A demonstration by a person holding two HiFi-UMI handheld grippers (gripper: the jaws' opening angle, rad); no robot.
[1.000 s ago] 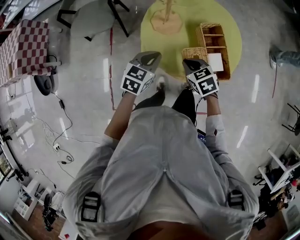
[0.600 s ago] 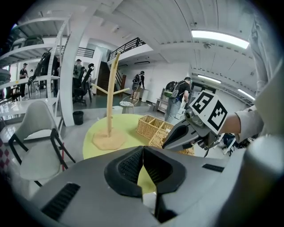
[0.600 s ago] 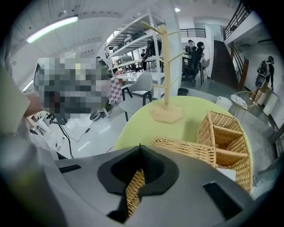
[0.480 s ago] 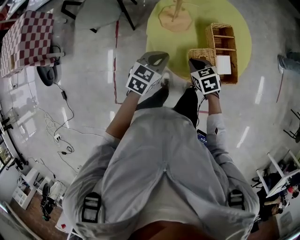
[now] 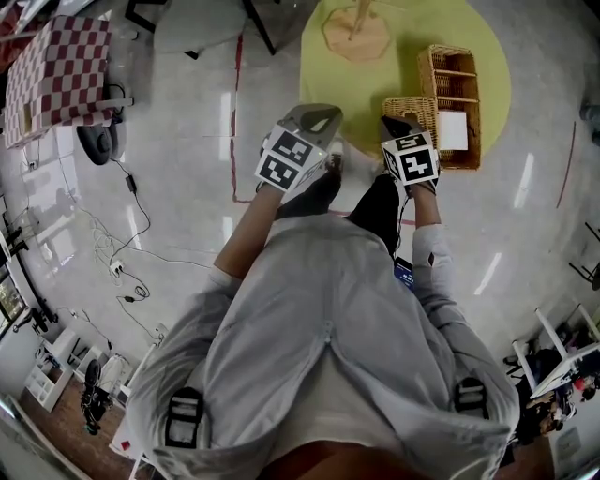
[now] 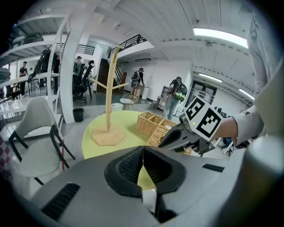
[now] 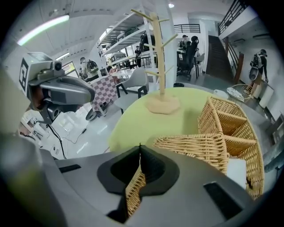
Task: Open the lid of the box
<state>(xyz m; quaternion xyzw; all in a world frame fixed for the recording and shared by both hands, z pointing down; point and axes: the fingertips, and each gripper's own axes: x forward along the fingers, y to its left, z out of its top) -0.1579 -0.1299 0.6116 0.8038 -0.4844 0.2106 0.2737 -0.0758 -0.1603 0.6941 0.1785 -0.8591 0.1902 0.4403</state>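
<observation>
A small wicker box [image 5: 409,106] [image 7: 202,150] stands on the near edge of a round yellow table [image 5: 403,52], its woven lid lying flat on top. My right gripper [image 5: 393,123] [image 7: 140,148] is shut and empty, its tip just short of the box's near corner. Further left, my left gripper [image 5: 310,117] [image 6: 143,150] is also shut and empty, held over the floor before the table's rim. The left gripper view catches the right gripper [image 6: 177,135] beside the wicker box [image 6: 162,136].
A longer wicker basket with compartments [image 5: 453,84] [image 7: 235,119] holds a white card [image 5: 453,130] right beside the box. A wooden branch stand [image 5: 354,28] [image 7: 160,57] rises at the table's middle. Chairs [image 5: 202,23], a checkered table [image 5: 61,75] and floor cables [image 5: 131,216] lie to the left.
The yellow table and baskets have drifted right and a bit down in the head view. Both grippers stay shut and now sit nearer the wicker box.
</observation>
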